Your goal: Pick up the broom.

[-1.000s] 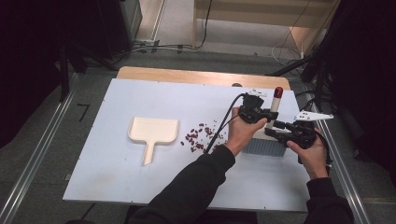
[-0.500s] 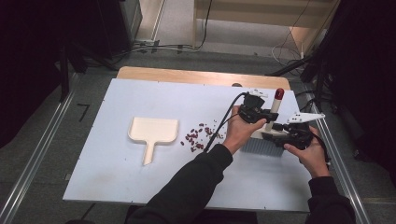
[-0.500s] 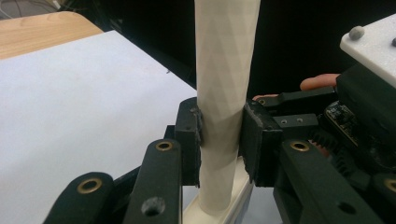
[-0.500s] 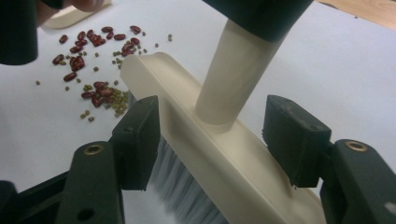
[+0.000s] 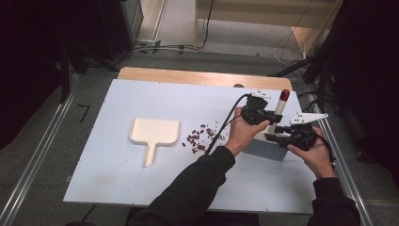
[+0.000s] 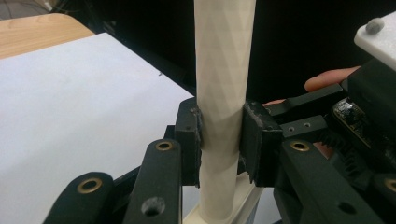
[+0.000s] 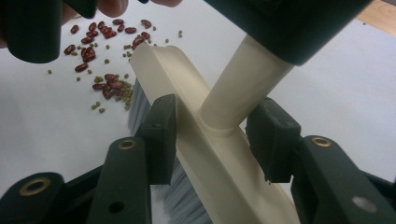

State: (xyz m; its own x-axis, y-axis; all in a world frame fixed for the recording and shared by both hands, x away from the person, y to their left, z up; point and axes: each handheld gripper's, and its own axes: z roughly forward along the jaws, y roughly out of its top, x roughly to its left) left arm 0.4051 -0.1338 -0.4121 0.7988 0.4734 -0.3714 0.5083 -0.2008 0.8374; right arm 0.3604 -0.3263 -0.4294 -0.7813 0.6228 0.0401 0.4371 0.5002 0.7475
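Got my left gripper clamped tight on the brush handle, brush standing at the table's right side beside the beans, while my right gripper's 2 jaws have just been closing around the brush base, probably not touching yet.

No readable text, label, brand, number or sign appears in any view. The pale cream plastic brush handle bears only a faint woven diamond texture, with no lettering. The flat white worktop is plain and unmarked, and the cream plastic dustpan lying on it carries no print. The small circuit board on the far hand-held gripper is too blurred to read.
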